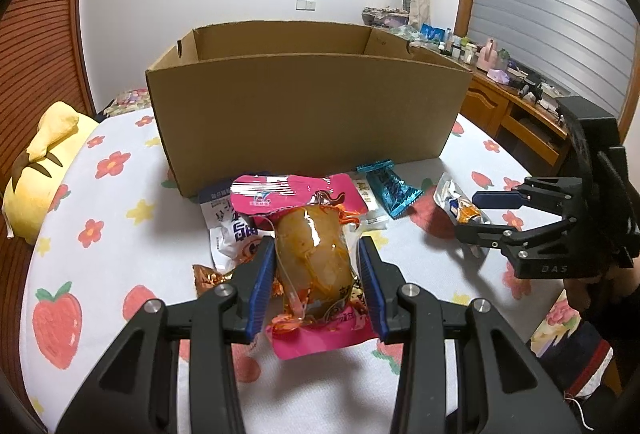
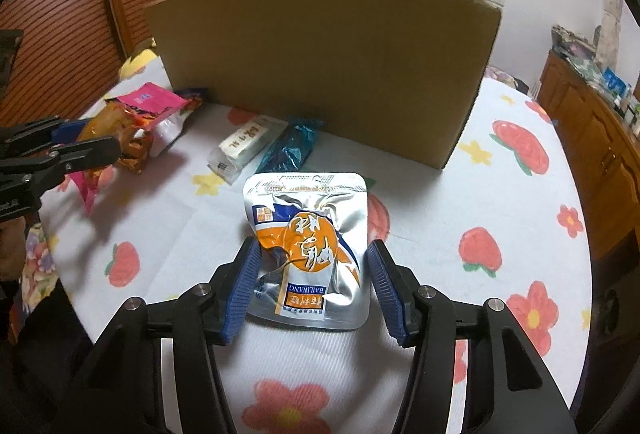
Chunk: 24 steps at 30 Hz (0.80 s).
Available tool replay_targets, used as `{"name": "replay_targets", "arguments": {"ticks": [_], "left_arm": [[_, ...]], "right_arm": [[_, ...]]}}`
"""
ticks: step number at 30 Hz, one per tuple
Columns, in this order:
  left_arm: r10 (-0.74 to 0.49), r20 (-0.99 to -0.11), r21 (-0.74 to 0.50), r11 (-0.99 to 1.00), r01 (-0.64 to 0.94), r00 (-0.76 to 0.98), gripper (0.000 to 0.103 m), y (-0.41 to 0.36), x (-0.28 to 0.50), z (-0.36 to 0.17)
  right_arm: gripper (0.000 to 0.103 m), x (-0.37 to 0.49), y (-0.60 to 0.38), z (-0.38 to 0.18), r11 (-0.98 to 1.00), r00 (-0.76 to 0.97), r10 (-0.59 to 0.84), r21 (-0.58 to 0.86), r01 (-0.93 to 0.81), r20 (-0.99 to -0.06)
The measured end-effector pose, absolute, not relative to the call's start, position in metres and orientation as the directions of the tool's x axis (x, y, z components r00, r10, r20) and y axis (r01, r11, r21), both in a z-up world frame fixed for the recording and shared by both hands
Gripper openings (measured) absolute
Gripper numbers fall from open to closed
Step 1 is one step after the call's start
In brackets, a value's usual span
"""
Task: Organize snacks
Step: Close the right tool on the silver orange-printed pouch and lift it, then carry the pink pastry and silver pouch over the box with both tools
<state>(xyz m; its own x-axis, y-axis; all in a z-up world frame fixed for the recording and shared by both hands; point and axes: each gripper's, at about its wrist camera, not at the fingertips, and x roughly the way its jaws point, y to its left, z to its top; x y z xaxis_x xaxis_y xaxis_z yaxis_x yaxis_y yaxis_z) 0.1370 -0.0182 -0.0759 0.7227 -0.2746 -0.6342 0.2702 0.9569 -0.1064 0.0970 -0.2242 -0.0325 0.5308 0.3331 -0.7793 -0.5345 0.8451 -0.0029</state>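
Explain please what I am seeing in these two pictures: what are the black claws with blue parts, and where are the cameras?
A person holds two hand-held grippers; each carries a camera looking forward along its jaws. In the left camera's picture, the left gripper is shut on a pink snack pouch. In the right camera's picture, the right gripper grips a silver and orange pouch. Both pouches are over a flower-patterned cloth. On it lie a white packet, a teal packet and an open cardboard box.
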Motion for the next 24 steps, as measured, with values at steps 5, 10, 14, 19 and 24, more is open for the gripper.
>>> {"name": "replay_targets", "arguments": {"ticks": [5,10,14,19,24], "left_arm": [[-0.274,-0.619,-0.102,0.957,0.271,0.736,0.04,-0.016,0.138,-0.067],[-0.273,-0.602,-0.1,0.958,0.269,0.75,0.04,-0.012,0.139,-0.058],[-0.27,-0.589,-0.097,0.959,0.266,0.761,0.04,-0.01,0.139,-0.05],[-0.269,-0.572,-0.091,0.96,0.266,0.775,0.04,-0.008,0.14,-0.04],[-0.267,-0.559,-0.087,0.96,0.265,0.785,0.04,-0.008,0.142,-0.031]], "right_arm": [[0.056,0.092,-0.227,-0.018,0.845,0.551,0.36,0.013,-0.535,-0.753],[0.056,0.087,-0.227,-0.002,0.843,0.576,0.379,0.013,-0.538,-0.724],[0.056,0.085,-0.222,0.01,0.839,0.595,0.391,0.007,-0.544,-0.702],[0.056,0.084,-0.217,0.023,0.833,0.611,0.407,0.001,-0.553,-0.679],[0.056,0.085,-0.215,0.035,0.832,0.626,0.418,0.0,-0.555,-0.658]]}}
